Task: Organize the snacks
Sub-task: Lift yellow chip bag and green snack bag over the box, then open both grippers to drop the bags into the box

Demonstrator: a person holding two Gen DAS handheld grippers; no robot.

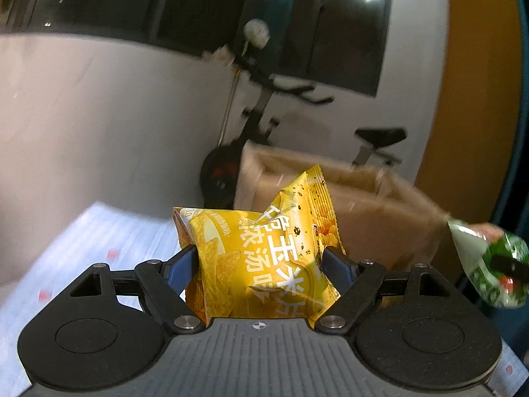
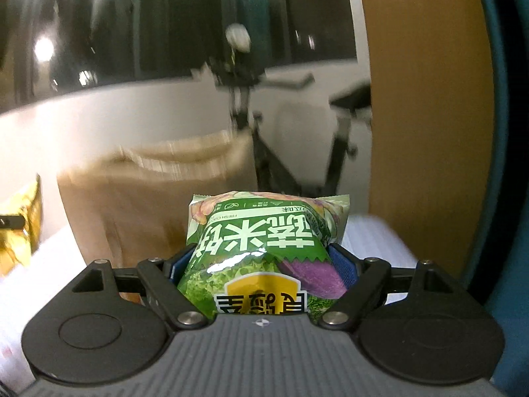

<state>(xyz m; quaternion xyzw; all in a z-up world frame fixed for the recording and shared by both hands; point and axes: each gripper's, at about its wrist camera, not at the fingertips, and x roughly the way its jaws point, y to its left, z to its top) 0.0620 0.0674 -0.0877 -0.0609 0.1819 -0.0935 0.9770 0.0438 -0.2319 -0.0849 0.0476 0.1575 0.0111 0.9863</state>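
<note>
Two snack bags (image 1: pixel 261 258) (image 2: pixel 264 251) clamped, cardboard box (image 1: pixel 380 205) near.

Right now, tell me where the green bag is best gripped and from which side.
Grip the green bag across its puffed middle, one of the fingers on each long side, coming in from its bottom end. That is how the right gripper holds it: the soft waist dents inward, and the flat sealed top edge points away, toward the cardboard box.

Left tool (image 1: pixel 258 264) clamping yellow chip bag (image 1: pixel 261 258), cardboard box (image 1: pixel 363 205) behind
</note>
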